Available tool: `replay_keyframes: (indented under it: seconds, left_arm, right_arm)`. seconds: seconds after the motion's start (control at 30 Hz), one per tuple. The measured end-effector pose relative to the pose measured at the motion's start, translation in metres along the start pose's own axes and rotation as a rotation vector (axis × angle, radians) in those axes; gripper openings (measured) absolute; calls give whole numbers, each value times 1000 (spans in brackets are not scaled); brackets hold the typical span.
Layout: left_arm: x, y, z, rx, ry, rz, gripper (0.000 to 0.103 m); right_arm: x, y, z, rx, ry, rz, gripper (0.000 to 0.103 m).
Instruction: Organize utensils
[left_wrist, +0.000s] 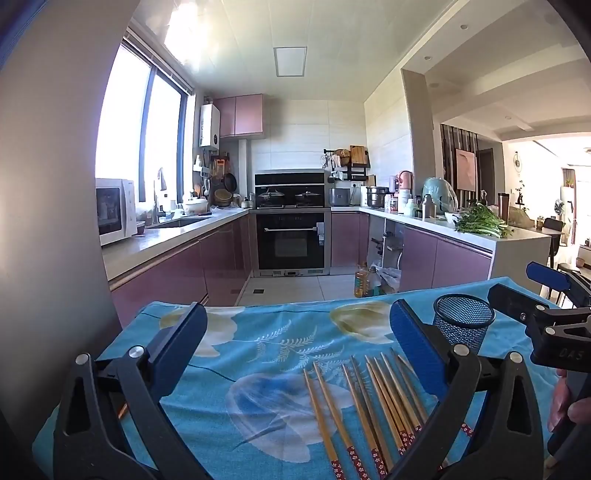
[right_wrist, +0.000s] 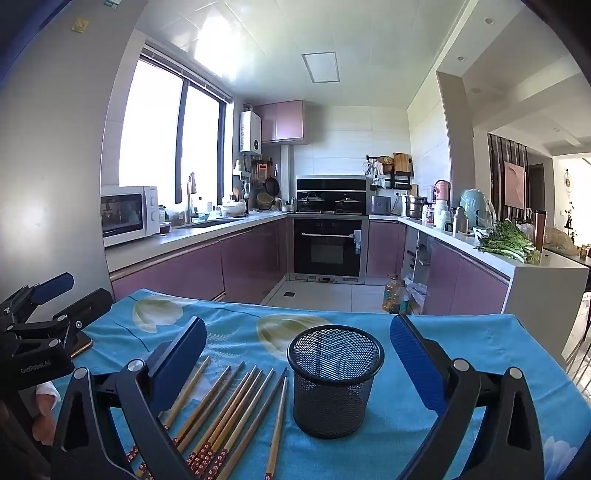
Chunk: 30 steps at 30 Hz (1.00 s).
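Starting point: nothing looks sorted yet; every one of the chopsticks (right_wrist: 225, 410) lies flat on the cloth and the mesh cup (right_wrist: 335, 380) stands upright with nothing seen in it.
Left gripper (left_wrist: 295, 343): jaws spread wide, nothing between the pads; it hangs over the table with the chopsticks fanned out below and toward its right finger.
Right gripper (right_wrist: 299, 354): jaws likewise wide apart and holding nothing; the mesh cup sits between its fingers, untouched by either.
Chopsticks: bamboo, red-patterned handle ends toward the person, just left of the cup; some lie against or across one another.
Risk, double pick: closing on the crowded middle of the fan would likely trap two or three sticks, or flick a neighbour aside.
Risk, slip: thin round sticks lying flat leave little to pinch; a shallow grip could let one roll or swing.
Risk, cup: light wire mesh, probably easy to tip or push if a finger or stick tip catches the rim.
Risk, cloth: the tablecloth (left_wrist: 258, 332) may bunch if pads drag on it.
Risk, collision: the two grippers work close together.
Surface: table under a blue floral cloth; a dark flat thing at its left edge, possibly a phone, is too hidden to name.
Room: kitchen with mauve cabinets, oven (right_wrist: 327, 247), microwave (right_wrist: 127, 214), bright window, greens (right_wrist: 508, 240) on the right counter.
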<state>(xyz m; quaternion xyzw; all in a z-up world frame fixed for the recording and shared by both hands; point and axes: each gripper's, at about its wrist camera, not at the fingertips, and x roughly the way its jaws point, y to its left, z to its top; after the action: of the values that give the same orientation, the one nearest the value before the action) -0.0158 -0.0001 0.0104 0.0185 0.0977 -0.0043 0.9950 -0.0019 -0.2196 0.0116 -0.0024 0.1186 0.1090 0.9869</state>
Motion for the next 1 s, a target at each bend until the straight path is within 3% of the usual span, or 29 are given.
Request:
replay_keyframes:
  seconds: [1.0]
  left_arm:
    - [-4, 1, 0, -5, -15, 8, 98]
  right_arm:
    - [6, 7, -10, 4, -4, -3, 96]
